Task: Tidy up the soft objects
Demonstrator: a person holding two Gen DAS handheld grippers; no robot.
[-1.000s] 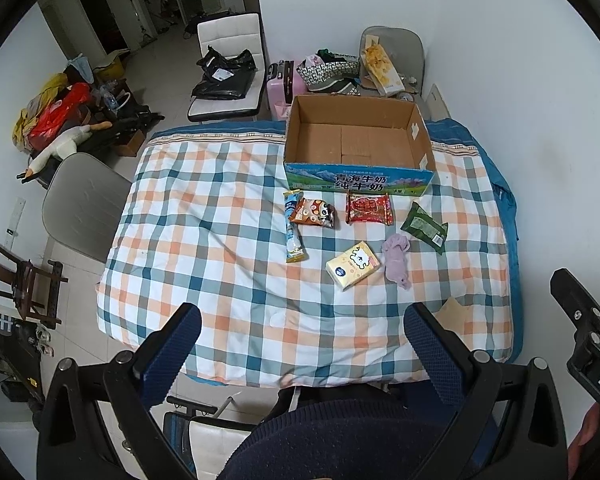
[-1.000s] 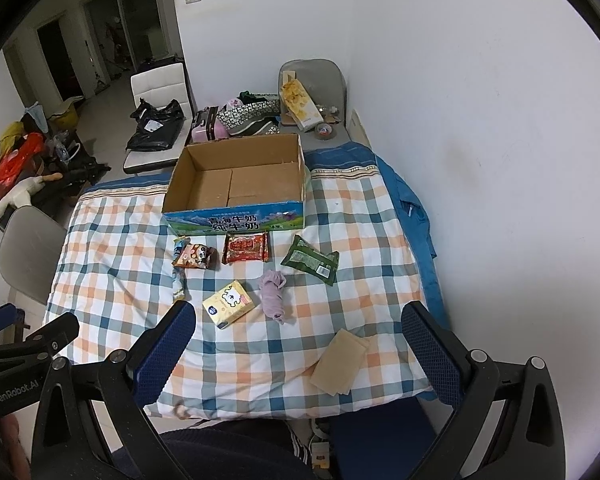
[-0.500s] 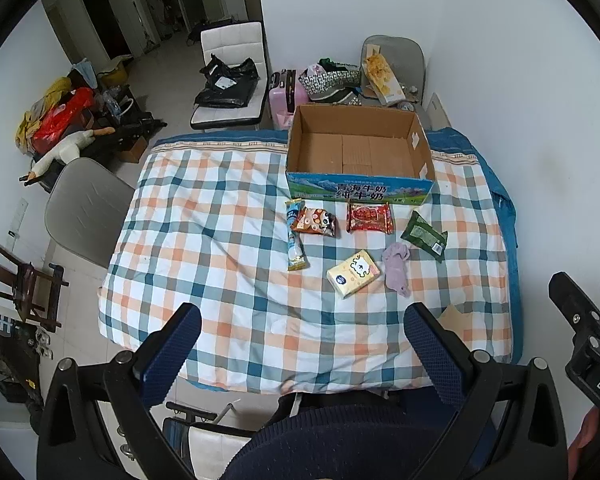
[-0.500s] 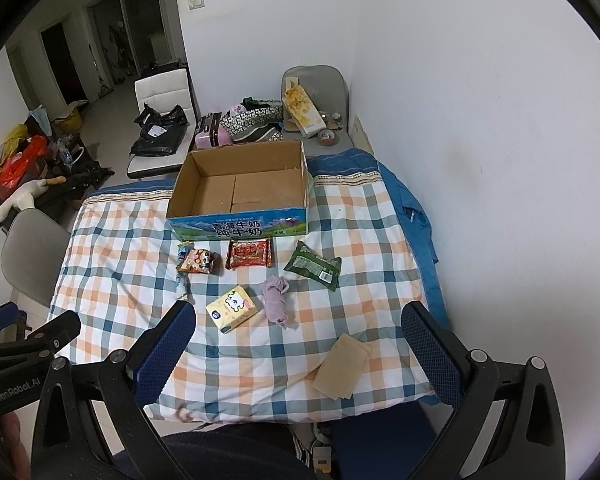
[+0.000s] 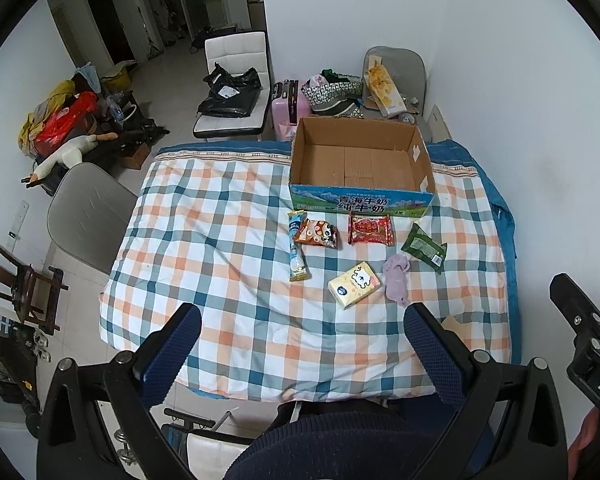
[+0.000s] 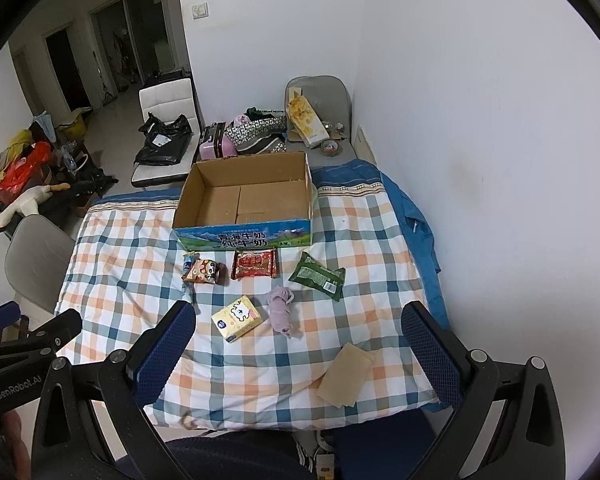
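Lying lengthwise toward box [image 5: 362, 168]: sock [image 5: 396, 278]

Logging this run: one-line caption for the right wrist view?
Open right gripper above checked table: snack packets, tissue pack, purple sock before empty cardboard box.

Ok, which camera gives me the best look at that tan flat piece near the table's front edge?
The right wrist view: the tan flat piece lies fully exposed on the checked cloth, between the open fingers. In the left wrist view only a corner peeks out behind the left gripper's right-hand finger.
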